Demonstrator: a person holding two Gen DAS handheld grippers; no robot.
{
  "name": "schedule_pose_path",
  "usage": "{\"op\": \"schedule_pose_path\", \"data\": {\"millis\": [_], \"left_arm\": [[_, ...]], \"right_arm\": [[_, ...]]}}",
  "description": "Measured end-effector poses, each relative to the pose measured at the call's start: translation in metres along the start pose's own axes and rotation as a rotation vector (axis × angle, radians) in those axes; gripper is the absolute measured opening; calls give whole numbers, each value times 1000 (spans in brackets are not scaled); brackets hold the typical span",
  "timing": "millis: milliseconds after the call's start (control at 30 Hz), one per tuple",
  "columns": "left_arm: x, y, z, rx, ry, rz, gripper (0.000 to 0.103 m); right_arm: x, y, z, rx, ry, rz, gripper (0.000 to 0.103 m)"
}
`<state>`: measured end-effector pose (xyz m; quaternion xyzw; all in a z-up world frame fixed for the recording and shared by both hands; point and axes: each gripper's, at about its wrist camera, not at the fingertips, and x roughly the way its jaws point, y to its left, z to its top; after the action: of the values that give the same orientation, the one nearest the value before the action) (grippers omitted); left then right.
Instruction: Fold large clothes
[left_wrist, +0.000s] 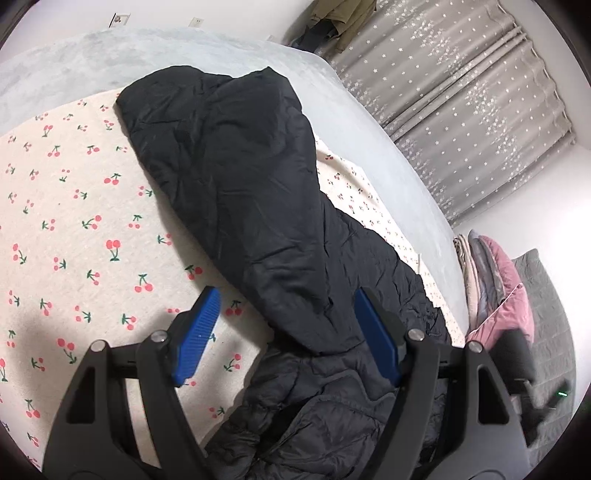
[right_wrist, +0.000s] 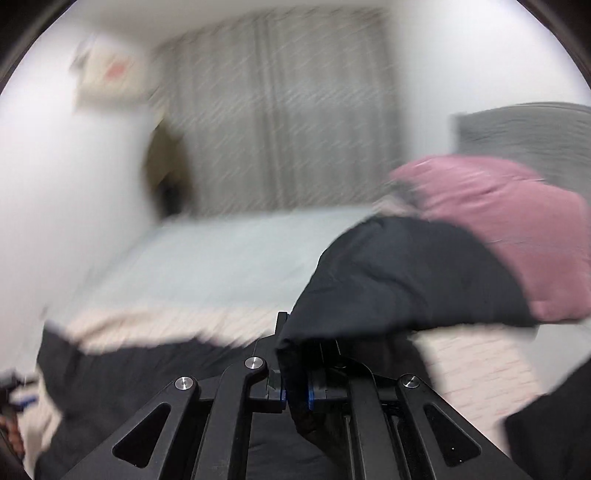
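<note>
The black puffer jacket (left_wrist: 251, 206) lies on the cherry-print sheet (left_wrist: 74, 229) covering the bed (left_wrist: 221, 48), a long part of it stretching toward twelve o'clock in the left wrist view. The right gripper (right_wrist: 295, 387) has its jaws clenched on a fold of the jacket's fabric; the left gripper (left_wrist: 284, 332) is released, jaws spread wide above the jacket's lower part. To fold well, I would judge the held edge should be carried over level and laid flat, the free gripper pinning the body so nothing drags. The left view alone shows the jacket's whole lie and the star-patterned curtain (left_wrist: 461, 103); the right view, heavily blurred, alone shows the grasp, with a pink garment (right_wrist: 498, 229) at two o'clock.
</note>
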<state>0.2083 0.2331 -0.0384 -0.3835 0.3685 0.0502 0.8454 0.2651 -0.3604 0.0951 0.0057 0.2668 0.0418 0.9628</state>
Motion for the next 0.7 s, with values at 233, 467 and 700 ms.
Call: {"op": "schedule_pose_path", "data": {"millis": [233, 467, 700], "left_arm": [[0, 10, 4, -34, -2, -13, 75], [2, 10, 8, -46, 12, -34, 75], [2, 9, 6, -59, 20, -40, 75]], "right_arm": [[118, 75, -73, -1, 342, 83, 11], [109, 92, -77, -42, 354, 147, 27], [89, 125, -73, -153, 314, 203, 43]]}}
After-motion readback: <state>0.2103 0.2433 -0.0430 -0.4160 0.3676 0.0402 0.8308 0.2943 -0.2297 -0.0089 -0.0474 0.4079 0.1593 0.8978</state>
